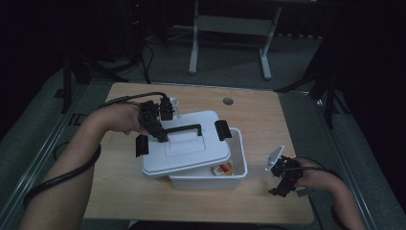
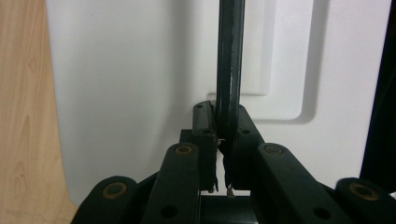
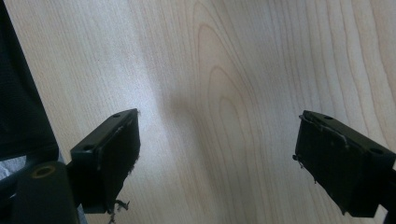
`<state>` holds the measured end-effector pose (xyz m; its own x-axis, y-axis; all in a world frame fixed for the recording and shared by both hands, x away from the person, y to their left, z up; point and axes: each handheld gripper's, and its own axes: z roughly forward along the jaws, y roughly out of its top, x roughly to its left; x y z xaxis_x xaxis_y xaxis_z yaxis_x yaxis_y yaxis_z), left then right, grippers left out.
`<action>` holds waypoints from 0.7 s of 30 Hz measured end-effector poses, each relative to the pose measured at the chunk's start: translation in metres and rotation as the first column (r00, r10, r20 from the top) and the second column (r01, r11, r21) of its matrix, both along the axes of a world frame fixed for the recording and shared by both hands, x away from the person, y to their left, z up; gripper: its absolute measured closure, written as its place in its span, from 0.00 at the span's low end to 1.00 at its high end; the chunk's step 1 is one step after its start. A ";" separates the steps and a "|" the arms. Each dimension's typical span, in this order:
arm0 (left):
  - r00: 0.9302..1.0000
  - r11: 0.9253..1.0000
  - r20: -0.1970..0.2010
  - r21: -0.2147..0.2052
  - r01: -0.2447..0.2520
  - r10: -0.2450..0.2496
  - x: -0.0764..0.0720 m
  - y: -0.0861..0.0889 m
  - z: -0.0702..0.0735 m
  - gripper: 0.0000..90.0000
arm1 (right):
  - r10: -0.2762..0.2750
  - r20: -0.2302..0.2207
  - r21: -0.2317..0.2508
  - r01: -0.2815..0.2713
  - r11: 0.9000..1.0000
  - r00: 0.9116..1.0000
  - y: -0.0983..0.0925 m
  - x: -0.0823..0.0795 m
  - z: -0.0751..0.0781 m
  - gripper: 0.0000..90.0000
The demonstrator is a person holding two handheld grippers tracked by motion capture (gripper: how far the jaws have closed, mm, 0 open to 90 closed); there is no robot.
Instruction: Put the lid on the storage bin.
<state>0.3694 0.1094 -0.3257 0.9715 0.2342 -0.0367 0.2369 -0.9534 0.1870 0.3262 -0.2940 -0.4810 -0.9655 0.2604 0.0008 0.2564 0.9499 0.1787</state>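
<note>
A white plastic box (image 1: 210, 178) stands mid-table, and its white lid (image 1: 191, 148) lies askew over it, shifted to the left so the box's right side is uncovered. The lid has a black handle (image 1: 184, 129) and black side latches. My left gripper (image 1: 160, 136) is shut on that handle (image 2: 229, 70), which runs up between its jaws in the left gripper view, over the lid (image 2: 130, 84). My right gripper (image 1: 281, 189) hovers over bare wood near the table's right front edge; its jaws stand wide apart (image 3: 217, 158), nothing between them.
Inside the box's uncovered part lies a small red and yellow item (image 1: 222, 169). The wooden table (image 1: 258, 115) has a round grommet hole (image 1: 228, 101) at the back. Beyond it stands a white-legged desk frame (image 1: 230, 28) on dark floor.
</note>
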 end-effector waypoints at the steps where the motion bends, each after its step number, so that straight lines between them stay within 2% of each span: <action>1: 1.000 1.000 -0.003 0.000 0.011 -0.011 0.000 -0.003 0.000 0.93 | -0.001 0.000 -0.001 0.001 1.000 1.000 0.000 0.000 0.000 0.15; 2: 1.000 1.000 -0.003 0.000 0.011 -0.011 0.000 -0.003 0.000 0.93 | -0.001 0.000 -0.001 0.001 1.000 1.000 0.000 0.000 0.000 0.15; 7: 0.998 0.998 -0.001 0.001 0.068 -0.068 0.001 -0.026 -0.003 0.93 | 0.010 0.001 0.012 -0.010 1.000 1.000 0.003 -0.001 0.003 0.15; 10: 0.997 0.997 -0.008 -0.005 0.077 -0.077 0.002 -0.033 -0.004 0.93 | 0.018 0.005 0.015 -0.018 1.000 1.000 0.004 -0.001 0.004 0.15; 12: 0.994 0.994 -0.005 -0.004 0.111 -0.111 0.003 -0.044 -0.006 0.93 | 0.022 0.004 0.019 -0.022 1.000 1.000 0.005 -0.002 0.004 0.15; 21: 0.989 0.989 -0.015 -0.005 0.144 -0.145 0.011 -0.067 -0.018 0.93 | 0.030 0.003 0.020 -0.030 0.999 1.000 0.007 -0.002 0.004 0.15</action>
